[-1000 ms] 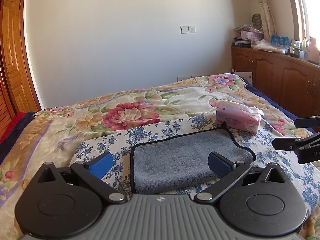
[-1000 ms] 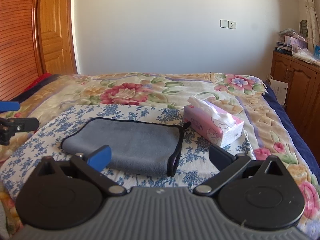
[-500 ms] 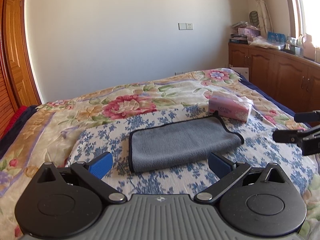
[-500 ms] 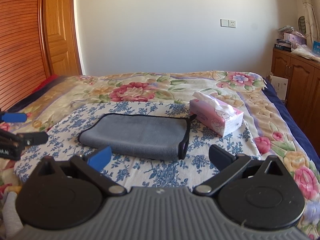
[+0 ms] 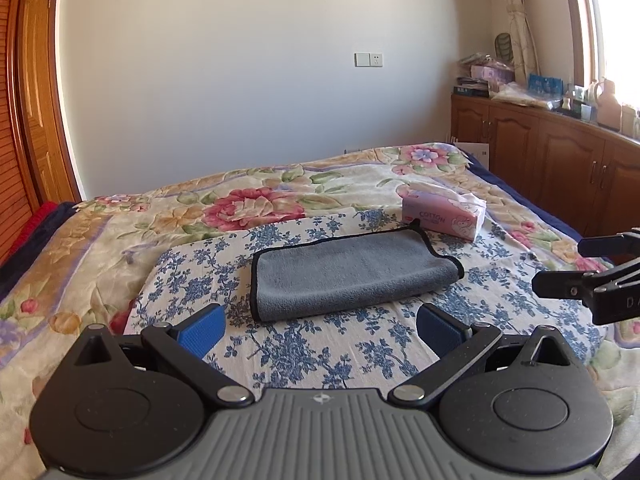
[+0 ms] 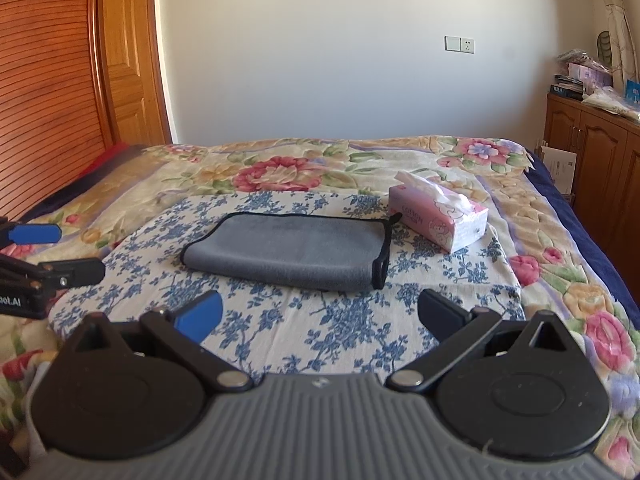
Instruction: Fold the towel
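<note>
A grey towel (image 5: 352, 272) with black trim lies folded flat on a blue-flowered cloth (image 5: 320, 352) on the bed; it also shows in the right wrist view (image 6: 288, 252). My left gripper (image 5: 320, 328) is open and empty, held back from the towel's near edge. My right gripper (image 6: 320, 312) is open and empty, also short of the towel. Each gripper shows at the edge of the other's view: the right one (image 5: 588, 268) and the left one (image 6: 40, 256).
A pink tissue box (image 5: 444, 216) stands just beyond the towel's far right corner, also in the right wrist view (image 6: 438, 216). A floral bedspread (image 5: 248, 208) covers the bed. Wooden cabinets (image 5: 560, 160) line the right wall; a wooden door (image 6: 124, 60) is at left.
Both grippers have pulled back and risen away from the towel, which now looks smaller and farther. The towel itself has not moved. Both jaws stay open.
</note>
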Motion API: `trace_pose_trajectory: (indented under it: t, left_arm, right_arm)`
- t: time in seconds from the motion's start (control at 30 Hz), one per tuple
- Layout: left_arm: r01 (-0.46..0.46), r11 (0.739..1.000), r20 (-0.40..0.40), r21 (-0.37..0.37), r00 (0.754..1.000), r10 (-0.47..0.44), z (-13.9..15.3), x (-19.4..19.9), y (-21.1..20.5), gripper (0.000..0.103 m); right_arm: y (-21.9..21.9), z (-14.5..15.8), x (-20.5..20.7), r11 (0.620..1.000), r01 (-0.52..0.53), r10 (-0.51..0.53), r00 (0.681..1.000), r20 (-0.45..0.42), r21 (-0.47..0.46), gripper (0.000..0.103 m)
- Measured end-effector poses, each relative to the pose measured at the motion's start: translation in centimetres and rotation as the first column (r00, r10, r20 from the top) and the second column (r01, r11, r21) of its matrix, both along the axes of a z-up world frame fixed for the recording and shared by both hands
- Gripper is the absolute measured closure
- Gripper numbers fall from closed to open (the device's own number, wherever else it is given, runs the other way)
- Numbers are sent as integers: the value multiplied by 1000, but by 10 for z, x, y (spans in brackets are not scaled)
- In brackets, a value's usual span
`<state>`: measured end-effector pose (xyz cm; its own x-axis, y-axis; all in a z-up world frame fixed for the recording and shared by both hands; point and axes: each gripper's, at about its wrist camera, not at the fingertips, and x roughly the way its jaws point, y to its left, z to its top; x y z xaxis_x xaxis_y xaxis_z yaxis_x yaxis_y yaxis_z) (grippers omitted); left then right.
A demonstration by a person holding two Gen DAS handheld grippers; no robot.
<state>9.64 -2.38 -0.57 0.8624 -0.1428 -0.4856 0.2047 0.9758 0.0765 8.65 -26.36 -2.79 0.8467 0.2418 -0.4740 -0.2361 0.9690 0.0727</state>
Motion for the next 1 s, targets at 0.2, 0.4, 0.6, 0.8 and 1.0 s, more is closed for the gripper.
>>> trace_pose_trajectory:
  t: [0.2, 0.4, 0.6, 0.8, 1.0]
  left_arm:
    - [-17, 1000, 0, 0, 1000, 17, -1, -17, 8, 0]
    - [-39, 999, 6, -13, 999, 39, -3, -36, 18, 0]
    - [-53, 998, 12, -20, 999, 53, -5, -50, 20, 0]
    - [-64, 998, 34, -19, 997, 65, -8, -63, 21, 0]
    - [-78, 997, 46, -7, 996, 78, -15, -69, 22, 0]
  right_arm:
    - [3, -1, -15, 1000, 1, -1, 1000, -6, 1, 0]
    - [8, -2, -30, 1000, -1, 1, 1000, -2, 3, 0]
    - [13, -3, -43, 1000, 3, -3, 1000, 5, -3, 0]
    - [15, -2, -51, 1000, 17, -16, 999, 29, -10, 0]
    - [14, -4, -52, 999, 31, -31, 999, 42, -15, 0]
